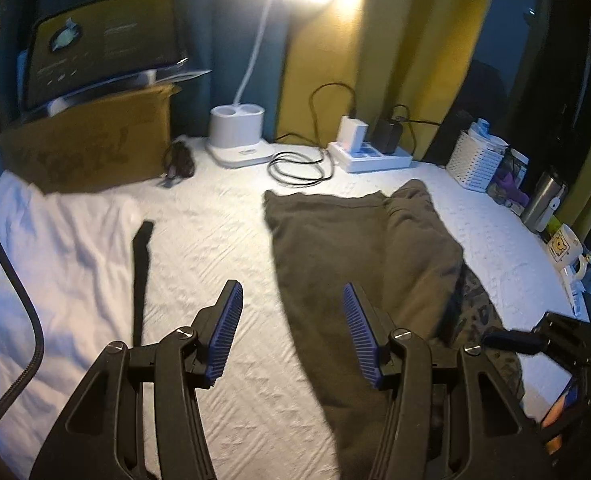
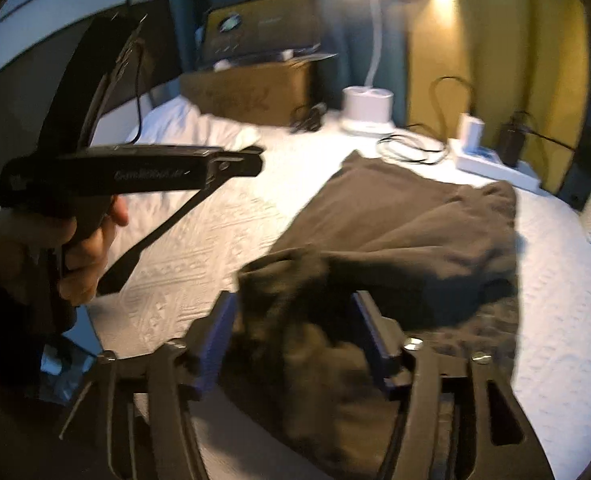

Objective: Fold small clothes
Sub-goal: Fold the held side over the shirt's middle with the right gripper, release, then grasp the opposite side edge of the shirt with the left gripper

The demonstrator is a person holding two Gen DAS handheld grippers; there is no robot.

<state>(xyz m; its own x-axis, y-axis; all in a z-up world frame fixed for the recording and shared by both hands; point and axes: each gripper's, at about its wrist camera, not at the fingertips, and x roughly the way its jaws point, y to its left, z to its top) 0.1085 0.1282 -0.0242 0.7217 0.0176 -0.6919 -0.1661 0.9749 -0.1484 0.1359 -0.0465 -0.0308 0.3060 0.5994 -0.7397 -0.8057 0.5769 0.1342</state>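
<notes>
Spread, both claws grip nothing: left claw [image 1: 291, 332], right claw [image 2: 295, 340] straddling dark shorts [image 2: 395, 232]; loose six-o'clock fold may unroll.

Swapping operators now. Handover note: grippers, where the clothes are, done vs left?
Left gripper: open, empty, over the white bed cover beside the garment.
Right gripper: jaws apart, a bunched fold of the dark olive garment lies between them, not pinched.
The garment lies mid-bed, partly folded lengthwise. White cloth lies unfolded on the left.
Left: flatten the bunched end, finish the fold, then the white cloth.
</notes>
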